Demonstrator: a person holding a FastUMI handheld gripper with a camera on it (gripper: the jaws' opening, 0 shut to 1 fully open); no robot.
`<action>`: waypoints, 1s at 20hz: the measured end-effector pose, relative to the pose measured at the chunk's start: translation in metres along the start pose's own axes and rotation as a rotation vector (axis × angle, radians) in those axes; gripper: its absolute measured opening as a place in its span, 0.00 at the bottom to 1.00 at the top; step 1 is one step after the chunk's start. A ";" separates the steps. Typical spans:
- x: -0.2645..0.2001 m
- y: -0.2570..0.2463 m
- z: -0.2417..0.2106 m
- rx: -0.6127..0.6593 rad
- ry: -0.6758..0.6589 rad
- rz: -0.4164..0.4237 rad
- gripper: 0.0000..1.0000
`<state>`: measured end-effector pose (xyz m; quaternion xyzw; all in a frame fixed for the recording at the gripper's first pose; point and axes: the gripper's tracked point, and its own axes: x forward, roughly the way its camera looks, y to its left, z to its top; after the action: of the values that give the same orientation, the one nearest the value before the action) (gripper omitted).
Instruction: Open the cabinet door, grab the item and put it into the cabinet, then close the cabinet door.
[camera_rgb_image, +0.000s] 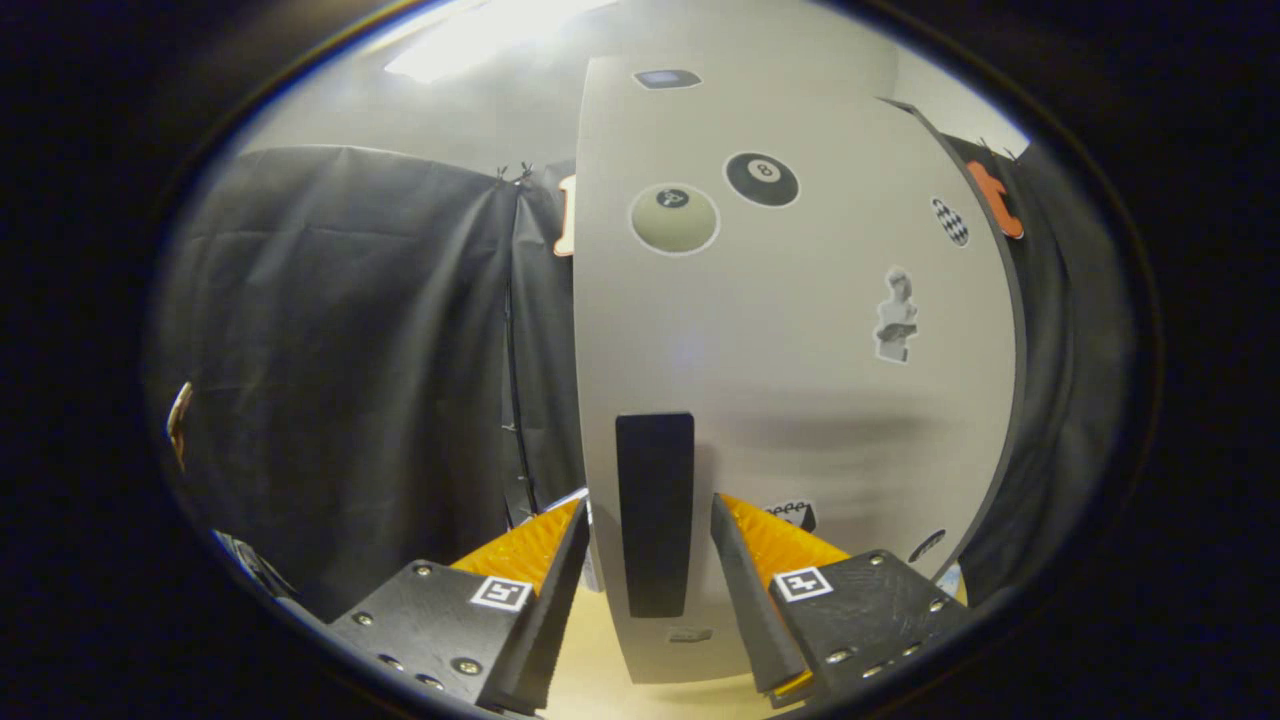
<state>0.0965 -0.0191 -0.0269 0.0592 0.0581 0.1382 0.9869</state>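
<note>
The white cabinet door (800, 350) stands upright straight ahead, with several stickers on it, among them two billiard balls. A black vertical handle (654, 470) sits near the door's left edge. My gripper (650, 505) is open, and the handle's lower part lies between its fingers. A narrow gap shows on each side of the handle. The left fingertip (560, 535) lies at the door's left edge and the right fingertip (745, 535) lies in front of the door's face. I cannot tell whether the door is shut or ajar.
Black cloth (350, 350) hangs to the left of the door and behind it, and more cloth hangs past the door's right edge. A light wooden surface (590, 660) shows beneath the fingers at the foot of the door.
</note>
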 end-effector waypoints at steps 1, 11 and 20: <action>0.002 0.000 -0.003 -0.003 0.001 0.000 0.73; 0.057 -0.014 -0.003 -0.050 -0.008 -0.042 0.68; 0.087 -0.021 -0.001 -0.051 -0.014 -0.046 0.68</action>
<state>0.1852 -0.0151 -0.0395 0.0334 0.0488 0.1163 0.9914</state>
